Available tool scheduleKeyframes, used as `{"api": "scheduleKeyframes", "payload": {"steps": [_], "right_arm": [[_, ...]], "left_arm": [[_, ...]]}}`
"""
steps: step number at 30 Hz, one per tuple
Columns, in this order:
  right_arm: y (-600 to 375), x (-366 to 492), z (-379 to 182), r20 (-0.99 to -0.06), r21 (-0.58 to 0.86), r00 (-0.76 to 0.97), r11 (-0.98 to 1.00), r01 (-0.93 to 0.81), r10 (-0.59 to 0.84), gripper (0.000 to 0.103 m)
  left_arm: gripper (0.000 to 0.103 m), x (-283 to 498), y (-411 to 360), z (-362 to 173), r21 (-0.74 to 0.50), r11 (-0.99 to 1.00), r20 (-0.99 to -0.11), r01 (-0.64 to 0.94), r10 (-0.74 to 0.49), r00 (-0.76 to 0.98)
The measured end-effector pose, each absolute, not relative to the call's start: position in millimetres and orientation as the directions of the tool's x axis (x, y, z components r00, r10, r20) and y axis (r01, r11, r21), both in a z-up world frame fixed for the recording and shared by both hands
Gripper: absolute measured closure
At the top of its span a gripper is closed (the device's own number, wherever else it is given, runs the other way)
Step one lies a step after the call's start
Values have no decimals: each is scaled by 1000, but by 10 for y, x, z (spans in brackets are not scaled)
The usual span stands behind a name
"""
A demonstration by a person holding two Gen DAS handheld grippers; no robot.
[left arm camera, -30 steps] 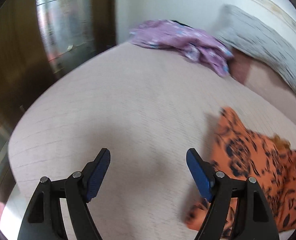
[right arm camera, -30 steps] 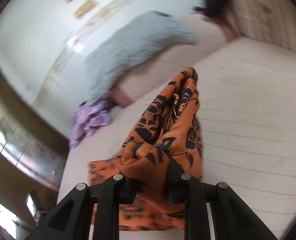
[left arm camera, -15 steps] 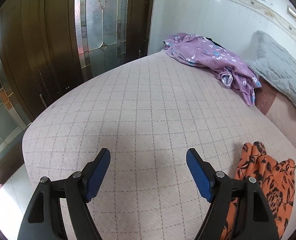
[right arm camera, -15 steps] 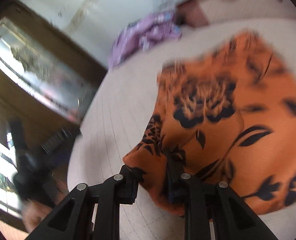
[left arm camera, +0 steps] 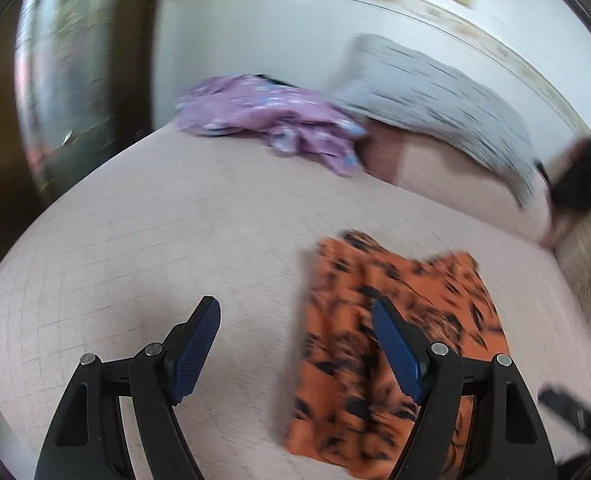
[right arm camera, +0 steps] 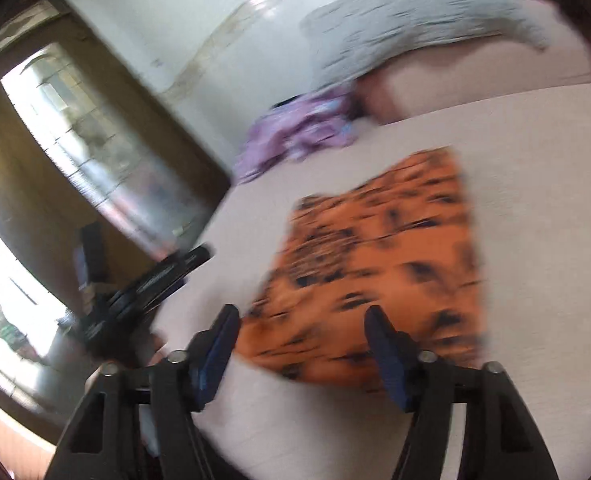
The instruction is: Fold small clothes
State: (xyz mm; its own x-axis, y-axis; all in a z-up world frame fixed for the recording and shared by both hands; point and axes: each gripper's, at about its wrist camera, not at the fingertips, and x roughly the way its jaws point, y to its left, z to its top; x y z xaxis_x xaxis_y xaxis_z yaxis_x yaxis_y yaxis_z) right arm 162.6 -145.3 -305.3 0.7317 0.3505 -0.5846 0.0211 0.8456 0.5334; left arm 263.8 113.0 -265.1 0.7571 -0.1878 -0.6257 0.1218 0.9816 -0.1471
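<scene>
An orange garment with a dark flower print (left arm camera: pixel 395 320) (right arm camera: pixel 379 264) lies flat on the pale quilted bed (left arm camera: pixel 155 240). My left gripper (left arm camera: pixel 295 344) is open above the bed, its right finger over the garment's left part, nothing between its pads. My right gripper (right arm camera: pixel 301 344) hangs over the garment's near edge, its jaws opening, with no cloth pressed between the pads. The left gripper's black frame (right arm camera: pixel 151 280) shows blurred at the left of the right wrist view. Both views are motion-blurred.
A crumpled purple floral garment (left arm camera: pixel 271 120) (right arm camera: pixel 295 136) lies at the far end of the bed beside a grey pillow (left arm camera: pixel 435 100) (right arm camera: pixel 407 20). A dark wooden door with glass panels (left arm camera: pixel 63 80) stands past the bed's left edge. White wall runs behind.
My right gripper has let go of the orange garment, which now lies spread flat on the bed. My left gripper swung right, so the garment sits under its right finger.
</scene>
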Motion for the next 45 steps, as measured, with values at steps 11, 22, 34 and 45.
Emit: {"api": "scheduleKeyframes", "payload": {"steps": [11,22,34,45], "right_arm": [[-1542,1749,-3690,-761,385,615,907,172,206,68],[-1702,1827,-3212,-707,376,674,921,101,215,69],[-1906,2951,-3343,-737,391,651,900,195,179,69],[-1884,2945,-3502,-755,377,632,905,198,176,69]], "left_arm": [[24,2633,586,-3232,239,967,-739,85,125,662],[24,2407,633,-2879,144,983,-627,111,4,779],[24,2733,279,-3209,134,963,-721,234,-67,690],[23,2776,270,-3166,111,964,-709,241,-93,699]]}}
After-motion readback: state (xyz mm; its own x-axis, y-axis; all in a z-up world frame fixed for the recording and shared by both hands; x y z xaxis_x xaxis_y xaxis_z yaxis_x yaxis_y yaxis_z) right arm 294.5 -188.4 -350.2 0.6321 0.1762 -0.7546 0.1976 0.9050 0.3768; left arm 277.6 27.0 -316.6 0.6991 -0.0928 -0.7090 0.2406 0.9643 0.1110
